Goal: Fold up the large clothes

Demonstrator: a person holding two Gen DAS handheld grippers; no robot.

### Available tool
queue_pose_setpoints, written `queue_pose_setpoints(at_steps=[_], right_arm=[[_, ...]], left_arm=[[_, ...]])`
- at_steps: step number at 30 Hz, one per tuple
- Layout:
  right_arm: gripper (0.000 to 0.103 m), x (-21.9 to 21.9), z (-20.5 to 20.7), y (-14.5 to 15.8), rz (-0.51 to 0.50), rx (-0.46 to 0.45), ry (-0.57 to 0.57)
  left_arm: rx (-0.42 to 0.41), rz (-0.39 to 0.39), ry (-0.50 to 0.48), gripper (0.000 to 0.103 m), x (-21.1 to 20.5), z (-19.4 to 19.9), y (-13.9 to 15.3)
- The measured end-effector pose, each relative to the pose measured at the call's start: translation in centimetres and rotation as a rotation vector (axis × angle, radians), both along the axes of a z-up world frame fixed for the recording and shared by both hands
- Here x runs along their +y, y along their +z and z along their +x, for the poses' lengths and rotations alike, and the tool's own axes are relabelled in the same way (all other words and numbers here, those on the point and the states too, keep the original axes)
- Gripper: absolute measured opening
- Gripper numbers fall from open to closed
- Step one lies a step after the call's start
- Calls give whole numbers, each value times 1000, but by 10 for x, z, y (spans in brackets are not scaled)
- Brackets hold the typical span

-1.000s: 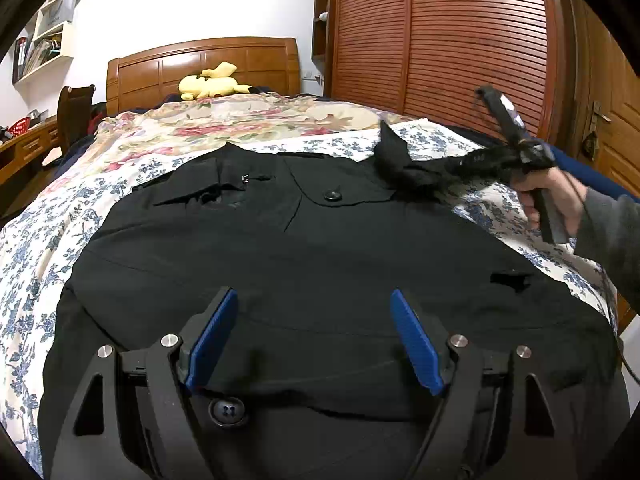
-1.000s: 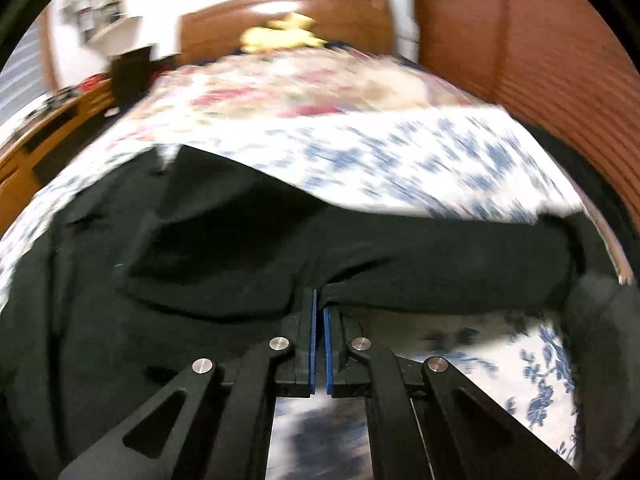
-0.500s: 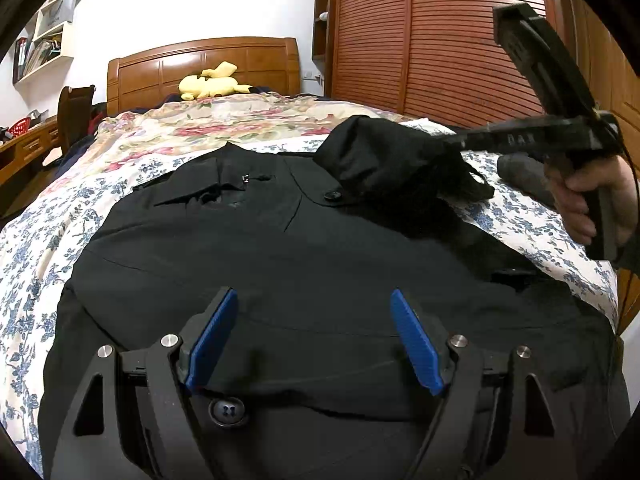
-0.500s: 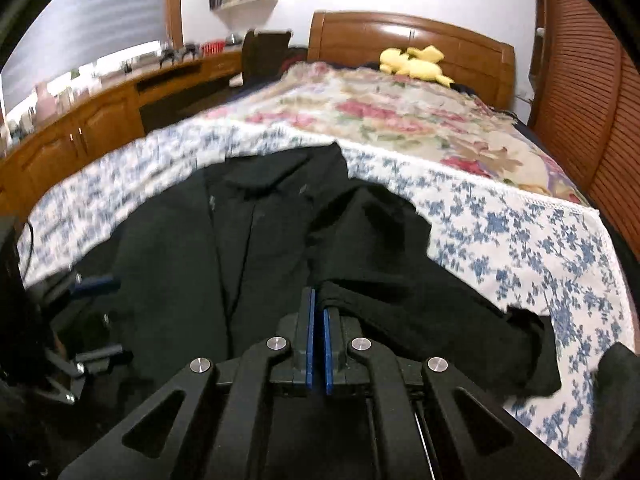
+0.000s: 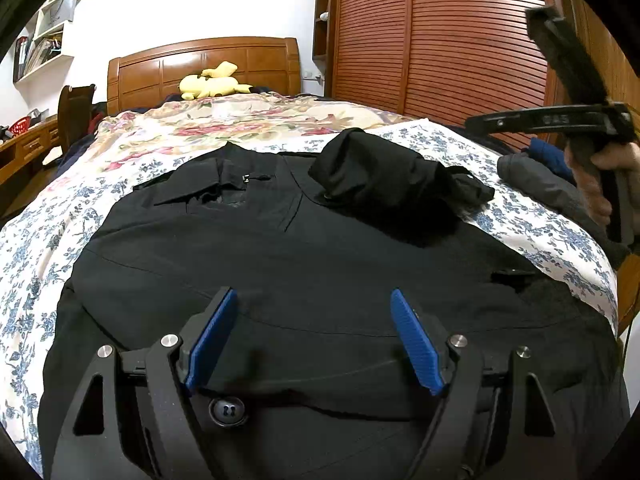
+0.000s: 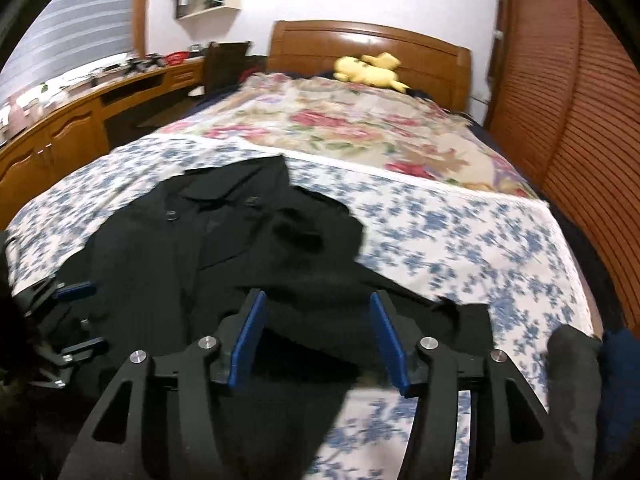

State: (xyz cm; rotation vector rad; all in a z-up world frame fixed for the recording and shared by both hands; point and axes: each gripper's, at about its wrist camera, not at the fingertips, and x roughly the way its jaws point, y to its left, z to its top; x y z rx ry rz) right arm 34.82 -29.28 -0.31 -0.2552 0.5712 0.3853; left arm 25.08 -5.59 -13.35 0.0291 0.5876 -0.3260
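Note:
A large black coat (image 5: 256,264) lies spread on the bed, collar toward the headboard; it also shows in the right wrist view (image 6: 160,256). Its right sleeve (image 5: 384,184) lies bunched and folded over the chest, also seen in the right wrist view (image 6: 316,264). My left gripper (image 5: 312,340) is open and empty, low over the coat's lower front near a button (image 5: 227,410). My right gripper (image 6: 320,340) is open and empty, raised above the sleeve; in the left wrist view its body (image 5: 560,120) is held up at the right.
The bed has a blue-flowered sheet (image 5: 532,224) and a floral quilt (image 5: 224,128). A yellow plush toy (image 5: 212,82) lies by the wooden headboard. Dark folded clothes (image 6: 576,384) sit at the bed's right edge. A slatted wardrobe (image 5: 440,40) stands right, a desk (image 6: 72,120) left.
My right gripper carried the sleeve over the coat's chest, opened and let it drop, then lifted away. My left gripper has stayed in place, open.

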Motion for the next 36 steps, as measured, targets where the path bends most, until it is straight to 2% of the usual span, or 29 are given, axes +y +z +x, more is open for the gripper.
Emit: queue_pose_setpoints(at_steps=[10,18,24,36], right_arm=[[57,-36,81,-40,-36,93,-215],[58,-56,116,-69,-74,158,-318],[63,-62,130,-92,-87,233,-359],[67,-63,137,-106,-79,223,-368]], left_arm=[[0,1,0,79,0,0,0],[0,1,0,79,-1,0,0],[0,1,1,79,-1,0,0],[-2,2,1,79,-1,0,1]])
